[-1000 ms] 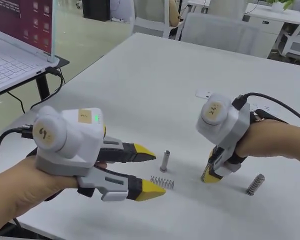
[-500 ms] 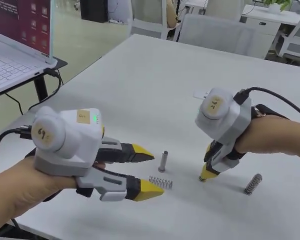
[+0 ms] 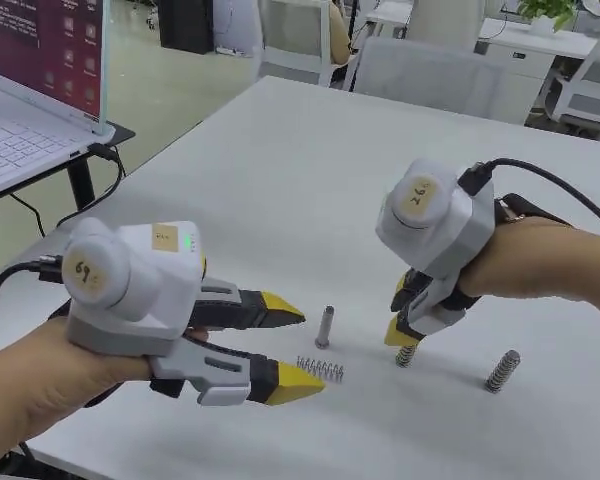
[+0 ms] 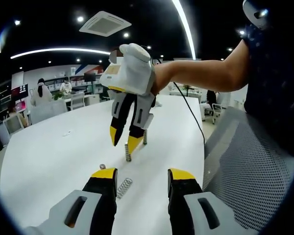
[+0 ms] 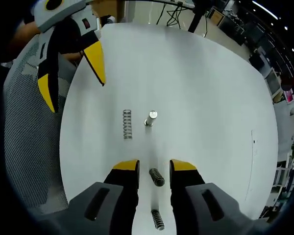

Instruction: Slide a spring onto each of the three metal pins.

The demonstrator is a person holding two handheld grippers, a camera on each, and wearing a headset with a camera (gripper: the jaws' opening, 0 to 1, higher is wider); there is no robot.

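right tongs (image 3: 400, 335) lifted, jaws parted, above sprung pin (image 3: 406, 354) | left tongs (image 3: 298, 343) spread, empty | bare pin (image 3: 324, 327), loose spring (image 3: 320, 368) just ahead: last pair

bare upright pin (image 3: 324, 327), loose spring (image 3: 320, 368) beside

Smooth matt white table (image 3: 280, 180); bare pin (image 3: 324, 327) polished metal; loose spring (image 3: 320, 368) grey wire, probably steel.

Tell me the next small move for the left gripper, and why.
Probably lower the open left gripper onto the loose spring lying flat by its tips, then close on it. The pin just beyond stands upright and bare, so it needs that spring.
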